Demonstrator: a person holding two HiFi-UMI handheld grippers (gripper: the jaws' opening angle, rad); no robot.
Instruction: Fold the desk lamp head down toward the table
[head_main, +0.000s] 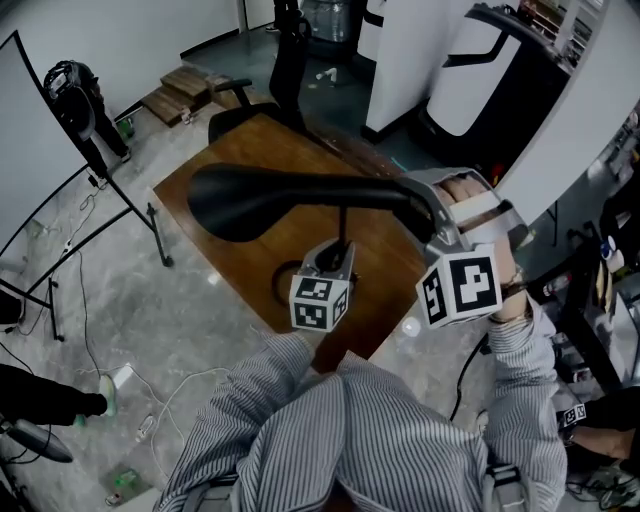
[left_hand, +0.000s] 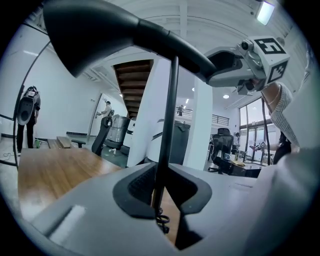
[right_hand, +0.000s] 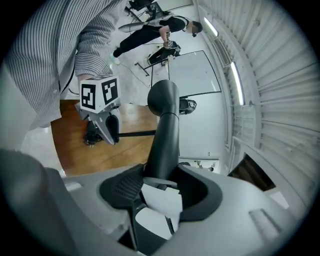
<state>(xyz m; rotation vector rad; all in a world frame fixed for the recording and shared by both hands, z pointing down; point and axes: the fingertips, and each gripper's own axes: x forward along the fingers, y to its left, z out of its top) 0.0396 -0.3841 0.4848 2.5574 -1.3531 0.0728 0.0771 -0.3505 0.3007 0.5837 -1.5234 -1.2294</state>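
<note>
**A:** Head view, where's everything?

**B:** The left hand-held gripper (head_main: 335, 258) is low on the lamp pole (head_main: 343, 225), just above the lamp base (head_main: 283, 288) on the desk (head_main: 250, 140). The right hand-held gripper (head_main: 432, 215) is higher and off to its right, on the end of the lamp arm (head_main: 350, 193). The lamp head (head_main: 230, 200) reaches out left from the right hand-held gripper, over the desk and apart from it. It is not folded down.

**A:** Left gripper view, jaw state?

**B:** The jaws are closed onto the thin lamp pole, which runs straight up between the pads. The lamp head is up and to the left of the jaws. The lamp arm slopes down to the right into the right hand-held gripper, and that gripper's jaws wrap the arm's end. The wood of the desk runs off to the left beyond the jaws.

**A:** Right gripper view?

**B:** The jaws are clamped on the thick end of the lamp arm, and both pads touch it. The arm runs straight away from the jaws to the lamp head at its far end. The left hand-held gripper is to the left of the arm, pinching the pole close to the lamp base over the desk. A striped sleeve (right_hand: 65, 45) sits above that.
</note>
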